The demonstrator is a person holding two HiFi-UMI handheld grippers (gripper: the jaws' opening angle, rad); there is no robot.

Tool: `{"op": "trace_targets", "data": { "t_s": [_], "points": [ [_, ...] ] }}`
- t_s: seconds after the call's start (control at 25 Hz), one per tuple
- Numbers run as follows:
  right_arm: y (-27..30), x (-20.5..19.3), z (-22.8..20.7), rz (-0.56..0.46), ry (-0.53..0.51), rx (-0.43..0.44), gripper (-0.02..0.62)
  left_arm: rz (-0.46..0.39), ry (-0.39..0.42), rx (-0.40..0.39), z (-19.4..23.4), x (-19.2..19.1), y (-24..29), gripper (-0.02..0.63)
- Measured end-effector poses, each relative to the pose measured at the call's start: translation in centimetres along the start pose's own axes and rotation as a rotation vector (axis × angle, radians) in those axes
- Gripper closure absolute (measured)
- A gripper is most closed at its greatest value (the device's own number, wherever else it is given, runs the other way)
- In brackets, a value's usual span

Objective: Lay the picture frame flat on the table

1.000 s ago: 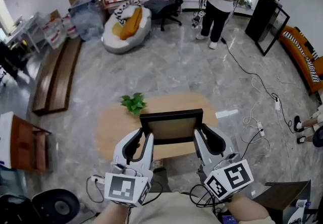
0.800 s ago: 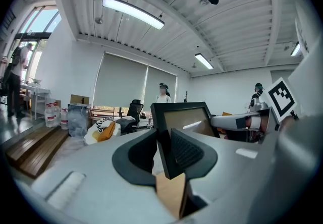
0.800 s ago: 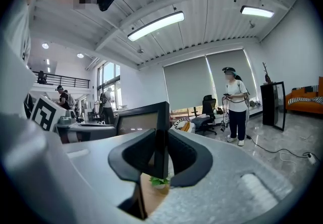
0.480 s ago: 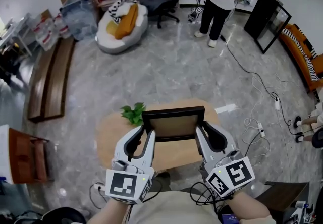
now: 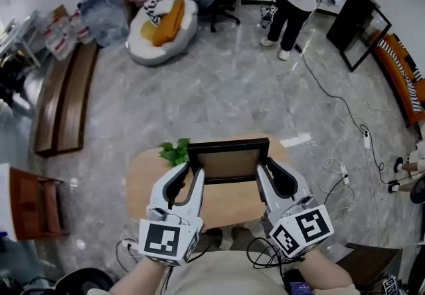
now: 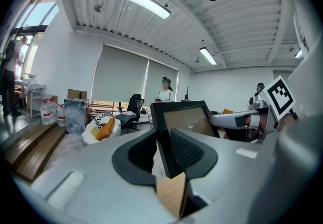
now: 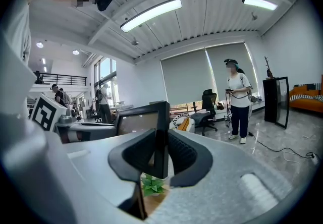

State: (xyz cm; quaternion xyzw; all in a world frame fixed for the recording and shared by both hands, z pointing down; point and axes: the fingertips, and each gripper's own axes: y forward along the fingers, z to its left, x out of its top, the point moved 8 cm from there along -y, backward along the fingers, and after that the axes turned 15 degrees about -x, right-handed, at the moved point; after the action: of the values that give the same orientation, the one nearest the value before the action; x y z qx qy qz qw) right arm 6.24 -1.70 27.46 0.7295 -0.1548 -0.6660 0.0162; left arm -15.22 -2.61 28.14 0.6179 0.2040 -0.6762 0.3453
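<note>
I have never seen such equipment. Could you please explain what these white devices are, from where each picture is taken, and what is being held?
There is no robot here: a person holds one tool in each hand. The left hand-held gripper and the right hand-held gripper each have two jaws. The cube with black-and-white squares on each is part of the tool.

The view from above comes from a camera on the person's head, looking steeply down. The other two views come from a small camera on each gripper, looking along its jaws.

Below is a wooden table with a small green plant on it. Both grippers are closed on a dark picture frame, one on each side edge, and hold it upright over the table. Whether its lower edge touches the table cannot be seen.
</note>
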Motion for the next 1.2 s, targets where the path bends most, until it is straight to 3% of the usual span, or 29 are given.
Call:
{"op": "trace_targets", "data": {
  "t_s": [0.6, 0.88, 1.2],
  "points": [
    [7.5, -2.3, -5.9, 0.078, 0.003, 0.062, 0.517, 0.052, -0.100, 0.097, 2.0, -3.4, 7.8, 0.502],
    [12.6, -5.9, -8.0, 0.181, 0.007, 0.074, 0.518, 0.120, -0.158, 0.108, 4.8, -7.1, 11.7, 0.500],
    [18.4, -12.8, -10.0, 0.315, 0.021, 0.071, 0.518, 0.212, -0.256, 0.115, 8.6, -13.9, 15.8, 0.502]
  ]
}}
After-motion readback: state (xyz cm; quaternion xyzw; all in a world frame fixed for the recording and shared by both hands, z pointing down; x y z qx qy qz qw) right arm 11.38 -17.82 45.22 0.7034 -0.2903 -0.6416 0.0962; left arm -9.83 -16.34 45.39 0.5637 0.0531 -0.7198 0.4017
